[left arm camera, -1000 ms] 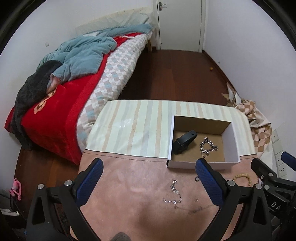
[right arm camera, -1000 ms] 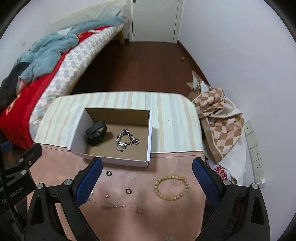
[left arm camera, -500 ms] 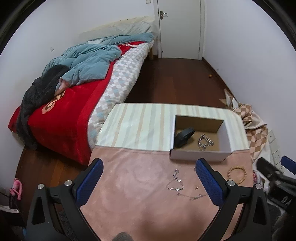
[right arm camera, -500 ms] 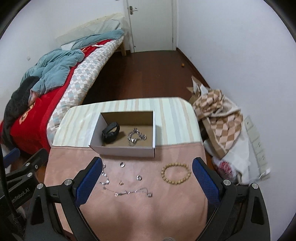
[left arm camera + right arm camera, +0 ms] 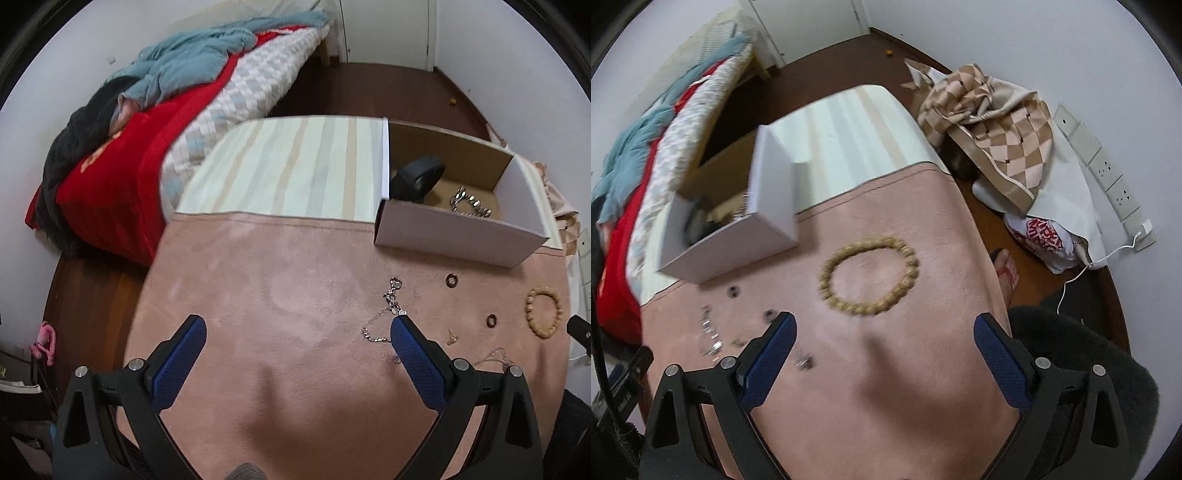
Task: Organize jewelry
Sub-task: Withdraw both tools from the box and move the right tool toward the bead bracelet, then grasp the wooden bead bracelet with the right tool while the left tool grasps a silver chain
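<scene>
A white cardboard box [image 5: 454,230] stands on the table and holds a black band [image 5: 419,179] and a silver chain [image 5: 471,206]. On the pink mat [image 5: 258,295] lie a thin silver chain [image 5: 389,310], two small dark rings [image 5: 451,280], a tiny earring [image 5: 451,336] and a wooden bead bracelet [image 5: 543,312]. My left gripper [image 5: 297,328] is open and empty, low over the mat left of the chain. My right gripper [image 5: 884,325] is open and empty, just in front of the bead bracelet [image 5: 870,275]. The box [image 5: 738,236] lies to its left.
A striped cloth [image 5: 295,166] covers the table's far half. A bed with red and blue bedding [image 5: 147,129] stands at left. A checked cloth [image 5: 997,122], a bag and wall sockets [image 5: 1097,158] lie right of the table. A sandalled foot [image 5: 1006,269] is by the table edge.
Both grippers have dropped closer to the mat. The left now sits near the thin chain; the right has swung right and down toward the bead bracelet. The jewelry has not moved.
</scene>
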Available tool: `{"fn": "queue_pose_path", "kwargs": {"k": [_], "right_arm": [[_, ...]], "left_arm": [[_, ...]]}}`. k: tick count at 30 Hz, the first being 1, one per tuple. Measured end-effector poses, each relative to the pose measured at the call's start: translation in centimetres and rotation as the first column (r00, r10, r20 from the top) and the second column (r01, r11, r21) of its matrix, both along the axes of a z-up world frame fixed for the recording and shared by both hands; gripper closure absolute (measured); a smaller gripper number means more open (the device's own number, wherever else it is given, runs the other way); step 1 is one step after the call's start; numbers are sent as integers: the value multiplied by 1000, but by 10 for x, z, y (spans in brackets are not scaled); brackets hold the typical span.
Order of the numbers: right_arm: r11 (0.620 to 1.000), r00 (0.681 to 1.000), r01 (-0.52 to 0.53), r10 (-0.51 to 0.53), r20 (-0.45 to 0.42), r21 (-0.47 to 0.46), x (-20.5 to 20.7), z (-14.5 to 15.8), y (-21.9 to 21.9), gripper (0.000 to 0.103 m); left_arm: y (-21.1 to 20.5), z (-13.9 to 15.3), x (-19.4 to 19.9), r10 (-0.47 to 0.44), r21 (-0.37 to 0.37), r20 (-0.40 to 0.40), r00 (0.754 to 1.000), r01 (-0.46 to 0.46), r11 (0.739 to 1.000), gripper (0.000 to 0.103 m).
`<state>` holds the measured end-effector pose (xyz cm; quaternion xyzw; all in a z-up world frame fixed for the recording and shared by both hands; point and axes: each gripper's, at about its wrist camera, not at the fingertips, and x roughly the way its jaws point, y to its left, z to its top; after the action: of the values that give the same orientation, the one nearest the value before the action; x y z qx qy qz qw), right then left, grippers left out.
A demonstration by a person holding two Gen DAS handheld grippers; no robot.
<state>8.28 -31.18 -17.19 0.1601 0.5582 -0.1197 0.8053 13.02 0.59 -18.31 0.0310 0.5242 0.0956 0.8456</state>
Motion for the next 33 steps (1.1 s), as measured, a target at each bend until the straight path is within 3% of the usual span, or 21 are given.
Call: {"fn": "queue_pose_path", "kwargs": {"k": [5,7,8,9,12,23,29,33], "right_arm": [[995,999,18,-22,-40,-98,28,-29,-13,27],[994,998,17,-24,-58,-107,36,-37,-15,42],[992,999,18,-22,-31,-126,37,-35,-15,44],[990,1000,16,-20,-24,-141,38,-34,-14,51],[990,1000,-17,16,-12,-143,41,-31,-5,93],[990,982,-140,134,133,31,18,12,35,94],[988,980,-148,141,139,41,-4,22,36,94],[991,985,-129,125,121,34,-12,13,30,94]], "left_arm": [[-2,-17,12,17,17,-25,1000,-17,1000,1],[2,-22,14,31,15,-39,999,-30,999,1],[4,-24,15,35,14,-45,998,-35,999,1],[7,-26,15,41,15,-51,998,-40,999,1],[15,-32,13,56,13,-77,996,-55,998,1],[26,-41,-1,22,-92,-133,991,-35,995,1],[7,-42,5,-62,-141,-126,990,44,989,2],[0,-45,21,-84,-174,-122,989,62,983,2]]}}
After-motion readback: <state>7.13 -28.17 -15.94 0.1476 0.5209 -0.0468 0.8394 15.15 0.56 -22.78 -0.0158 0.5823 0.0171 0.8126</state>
